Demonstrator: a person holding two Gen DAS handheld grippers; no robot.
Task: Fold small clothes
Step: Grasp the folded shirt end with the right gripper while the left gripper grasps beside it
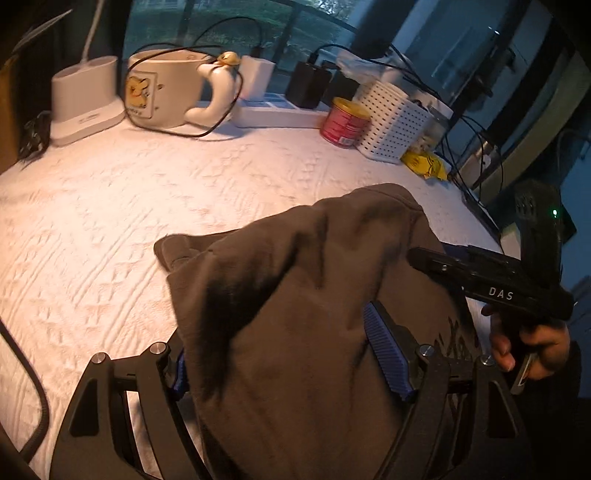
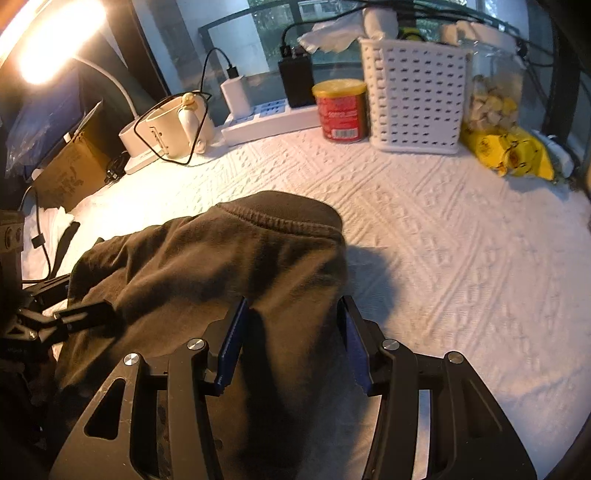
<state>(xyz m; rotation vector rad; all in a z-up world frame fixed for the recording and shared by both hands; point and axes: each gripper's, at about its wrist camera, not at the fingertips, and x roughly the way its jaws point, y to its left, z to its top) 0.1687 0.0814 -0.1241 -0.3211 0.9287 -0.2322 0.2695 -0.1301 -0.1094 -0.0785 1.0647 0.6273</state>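
White quilted worktop (image 2: 443, 236) under warm light from a glowing lamp (image 2: 55, 44) at upper left. Behind, a dim window (image 2: 273, 18) with railing and greenery. Along the back edge, a white power strip (image 2: 266, 123) and trailing black cables (image 1: 472, 122).

Readable text: one marking only

White letters "DAS" are showing on the black body of the right gripper (image 1: 417, 258) in the left wrist view; print on the red can (image 2: 341, 110), mug (image 1: 166, 88) and garment (image 1: 295, 295) is staying illegible.
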